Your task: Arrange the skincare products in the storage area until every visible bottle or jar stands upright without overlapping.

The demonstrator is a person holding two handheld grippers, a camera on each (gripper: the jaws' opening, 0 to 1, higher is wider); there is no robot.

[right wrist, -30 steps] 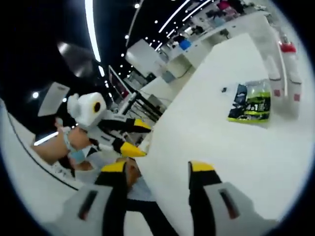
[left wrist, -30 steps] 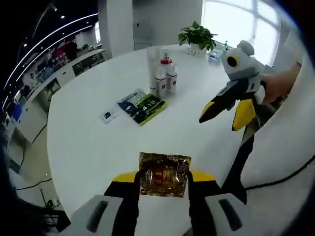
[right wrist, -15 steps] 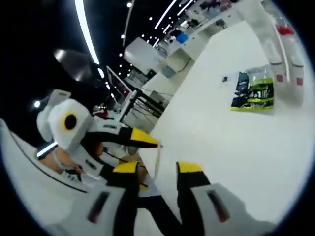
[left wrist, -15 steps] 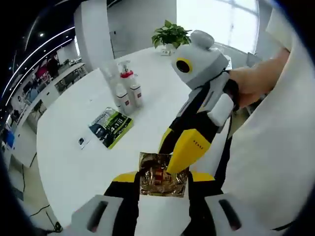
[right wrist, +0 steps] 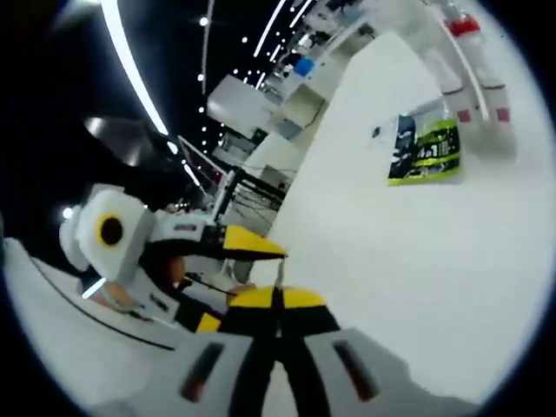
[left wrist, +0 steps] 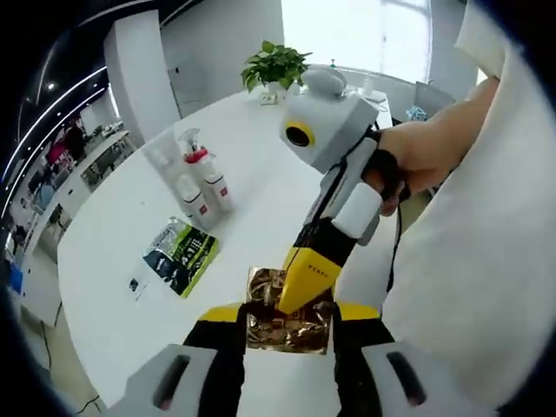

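since a second ago the right gripper [left wrist: 304, 291] has come across to the gold foil sachet [left wrist: 287, 311] and pinched shut on its top edge. left gripper [left wrist: 287, 317] grips the sachet's lower part above the white table [left wrist: 122, 261]. beyond the sachet, a green packet [left wrist: 182, 254] lies flat on the table and spray bottles [left wrist: 201, 184] stand upright just past it.

Two grippers meet over a gold packet above the white table.

The left gripper [left wrist: 287, 314] clamps a crinkled gold sachet [left wrist: 287, 304]; the right gripper [left wrist: 300, 282], held by a hand [left wrist: 417, 161], touches the sachet's top edge. Farther off on the table [left wrist: 113, 261] stand red-capped bottles [left wrist: 201, 184], a green packet [left wrist: 182, 254] and a potted plant [left wrist: 274, 65].
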